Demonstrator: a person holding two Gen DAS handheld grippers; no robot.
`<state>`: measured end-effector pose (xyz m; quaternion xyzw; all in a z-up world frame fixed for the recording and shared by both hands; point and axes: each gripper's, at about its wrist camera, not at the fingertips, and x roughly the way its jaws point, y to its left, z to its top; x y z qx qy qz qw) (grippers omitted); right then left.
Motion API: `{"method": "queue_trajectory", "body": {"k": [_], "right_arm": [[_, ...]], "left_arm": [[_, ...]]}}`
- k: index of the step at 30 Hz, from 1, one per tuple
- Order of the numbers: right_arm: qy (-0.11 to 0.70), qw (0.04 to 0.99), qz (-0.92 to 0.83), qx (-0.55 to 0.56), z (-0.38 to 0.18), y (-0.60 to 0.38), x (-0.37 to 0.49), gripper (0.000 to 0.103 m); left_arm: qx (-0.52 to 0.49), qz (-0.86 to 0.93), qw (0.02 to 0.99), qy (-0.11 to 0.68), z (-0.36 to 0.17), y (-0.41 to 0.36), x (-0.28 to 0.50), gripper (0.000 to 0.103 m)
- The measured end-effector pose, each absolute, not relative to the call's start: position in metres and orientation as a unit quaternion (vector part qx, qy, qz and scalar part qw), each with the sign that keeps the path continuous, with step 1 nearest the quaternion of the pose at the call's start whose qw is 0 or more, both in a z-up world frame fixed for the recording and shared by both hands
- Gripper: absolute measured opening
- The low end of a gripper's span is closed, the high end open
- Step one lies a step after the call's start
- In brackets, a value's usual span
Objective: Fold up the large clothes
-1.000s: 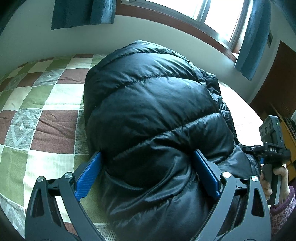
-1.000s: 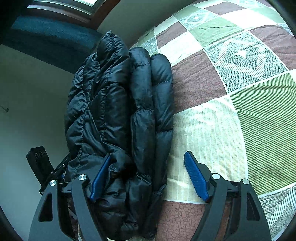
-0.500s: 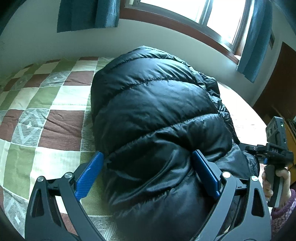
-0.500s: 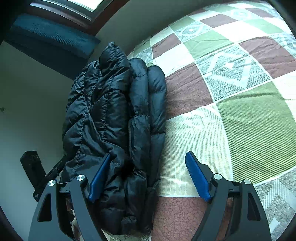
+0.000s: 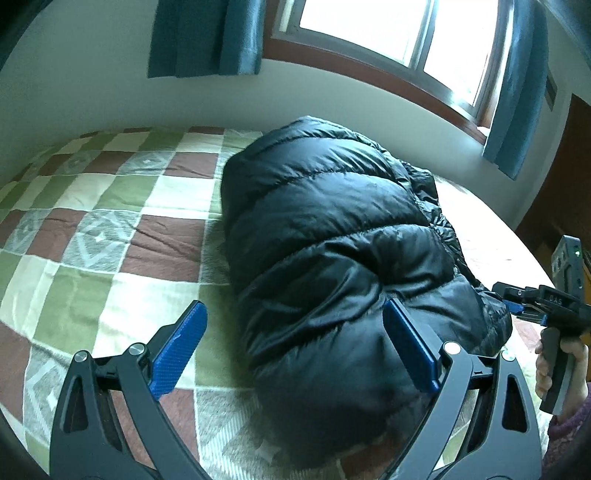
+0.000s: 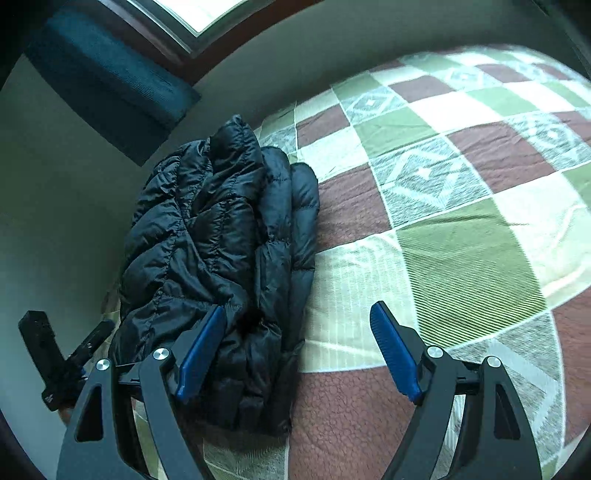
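A black puffer jacket (image 5: 332, 236) lies folded into a thick bundle on the checkered quilt (image 5: 103, 236). My left gripper (image 5: 293, 302) hangs open just in front of its near end, with its right pad over the fabric and its left pad over the quilt. Neither pad presses on the jacket. In the right wrist view the jacket (image 6: 221, 240) lies at the left near the wall. My right gripper (image 6: 298, 306) is open at the jacket's near corner, holding nothing. The left wrist view shows the right gripper (image 5: 535, 306) in a hand (image 5: 561, 369) at the far right.
The quilt (image 6: 461, 221) stretches wide to the right of the jacket. A wall with a window (image 5: 388, 33) and blue curtains (image 5: 207, 37) runs behind the bed. A brown door (image 5: 561, 177) stands at the right. The left gripper's handle (image 6: 48, 362) shows at the lower left.
Both grippers have drawn back and up from the jacket, which now looks smaller in both views. The left gripper's left pad has come clear of the fabric. The jacket has not moved.
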<state>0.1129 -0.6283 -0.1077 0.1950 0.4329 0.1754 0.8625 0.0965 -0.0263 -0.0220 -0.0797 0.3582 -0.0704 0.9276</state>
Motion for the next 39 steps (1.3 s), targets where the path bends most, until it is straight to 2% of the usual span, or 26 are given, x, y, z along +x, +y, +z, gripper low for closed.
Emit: {"method": "queue_trajectory", "body": {"k": [16,22,24,39], "right_arm": [[0.389,0.903,0.146,0.112,-0.08,-0.597,0.061,0.08],[0.372,0.911,0.145,0.105,-0.068,-0.588,0.046,0.08],[0.366,0.915,0.139,0.098,-0.066,-0.586,0.042,0.085],[0.347,0.935,0.077,0.012,-0.058,-0.558,0.027,0.085]], "left_arm": [[-0.057,-0.002,0.942,0.331,-0.003,-0.018,0.032,0.096],[-0.049,0.023,0.944,0.325,0.007,-0.019,0.02,0.097],[-0.048,0.036,0.945,0.322,0.01,-0.019,0.016,0.101],[-0.031,0.062,0.947,0.314,0.004,-0.028,0.006,0.101]]}}
